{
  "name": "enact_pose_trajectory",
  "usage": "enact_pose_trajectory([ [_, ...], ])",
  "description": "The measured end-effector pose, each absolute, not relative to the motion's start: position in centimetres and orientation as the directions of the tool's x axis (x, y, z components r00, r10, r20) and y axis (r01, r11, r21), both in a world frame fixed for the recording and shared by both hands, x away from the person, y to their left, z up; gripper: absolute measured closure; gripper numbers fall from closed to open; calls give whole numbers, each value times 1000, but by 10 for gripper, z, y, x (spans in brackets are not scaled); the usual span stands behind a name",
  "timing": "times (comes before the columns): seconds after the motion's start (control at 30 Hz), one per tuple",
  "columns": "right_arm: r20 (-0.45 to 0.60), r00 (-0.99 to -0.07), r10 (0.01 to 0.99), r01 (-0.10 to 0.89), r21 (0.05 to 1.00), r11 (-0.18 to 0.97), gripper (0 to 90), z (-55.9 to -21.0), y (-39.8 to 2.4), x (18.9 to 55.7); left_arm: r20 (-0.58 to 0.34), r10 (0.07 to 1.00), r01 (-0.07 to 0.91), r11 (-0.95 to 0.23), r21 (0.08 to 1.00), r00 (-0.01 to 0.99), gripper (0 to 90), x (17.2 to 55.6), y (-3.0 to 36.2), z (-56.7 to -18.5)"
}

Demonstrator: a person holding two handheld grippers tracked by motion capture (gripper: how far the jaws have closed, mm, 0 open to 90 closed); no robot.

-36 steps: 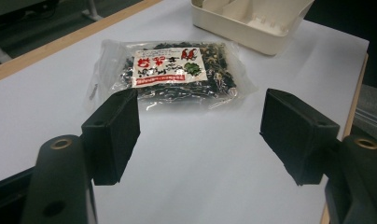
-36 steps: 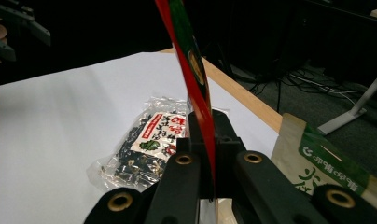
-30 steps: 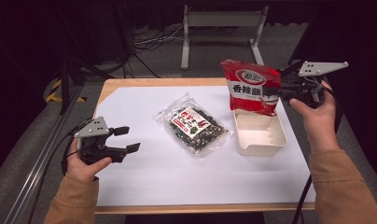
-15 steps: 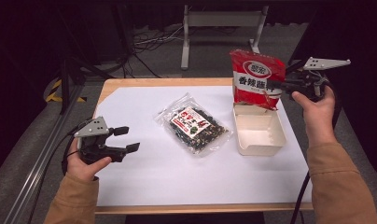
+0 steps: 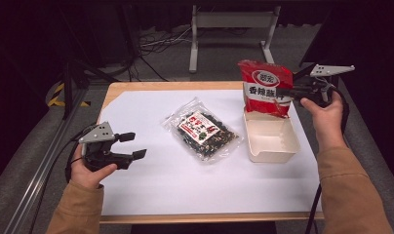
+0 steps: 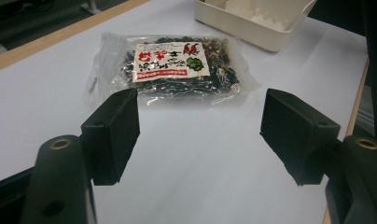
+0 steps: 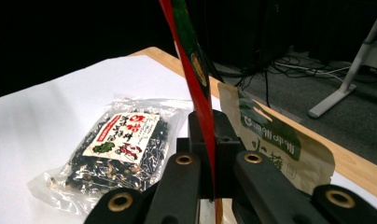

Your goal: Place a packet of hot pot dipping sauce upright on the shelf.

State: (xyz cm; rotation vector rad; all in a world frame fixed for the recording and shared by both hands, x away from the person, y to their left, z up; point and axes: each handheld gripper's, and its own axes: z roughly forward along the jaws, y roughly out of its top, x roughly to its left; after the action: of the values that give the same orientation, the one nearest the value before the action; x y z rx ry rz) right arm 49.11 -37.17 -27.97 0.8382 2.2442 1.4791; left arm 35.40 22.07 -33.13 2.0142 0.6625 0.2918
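Observation:
A red snack bag (image 5: 262,87) hangs upright over the far edge of the white box (image 5: 273,146). My right gripper (image 5: 284,92) is shut on the bag's right edge. In the right gripper view the bag (image 7: 192,60) runs edge-on between the closed jaws of that gripper (image 7: 210,126). A clear bag of dark dried food (image 5: 203,129) lies flat at the table's middle. My left gripper (image 5: 132,145) hovers open over the white sheet at the left, apart from the clear bag (image 6: 175,65). Its jaws stand wide with nothing between them.
White paper (image 5: 151,185) covers the wooden table (image 5: 136,87). The box (image 6: 252,18) lies beyond the clear bag in the left gripper view. A tan packet with green print (image 7: 275,140) shows to the right of my right jaws. Cables and a metal stand (image 5: 229,22) are on the floor behind.
My right gripper has raised the red bag and turned it from tilted to upright, shifting slightly left over the box. The left gripper has stayed put.

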Motion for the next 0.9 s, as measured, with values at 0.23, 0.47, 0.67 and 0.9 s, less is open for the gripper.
enact_pose_trajectory([
  [0.23, 41, -775, 630, 301, 901, 311, 897, -292, -372, 499, -68, 564, 340, -392, 855, 823, 289, 355, 220, -333],
  [0.47, 21, -773, 634, 300, 893, 335, 897, -303, -373, 507, -65, 565, 339, -396, 853, 823, 290, 356, 219, -334],
  [0.67, -8, -768, 640, 288, 889, 357, 896, -308, -372, 512, -71, 562, 345, -397, 850, 824, 289, 356, 218, -335],
  [0.9, -37, -774, 633, 274, 881, 386, 887, -319, -369, 516, -72, 562, 346, -398, 850, 824, 289, 357, 217, -336],
])
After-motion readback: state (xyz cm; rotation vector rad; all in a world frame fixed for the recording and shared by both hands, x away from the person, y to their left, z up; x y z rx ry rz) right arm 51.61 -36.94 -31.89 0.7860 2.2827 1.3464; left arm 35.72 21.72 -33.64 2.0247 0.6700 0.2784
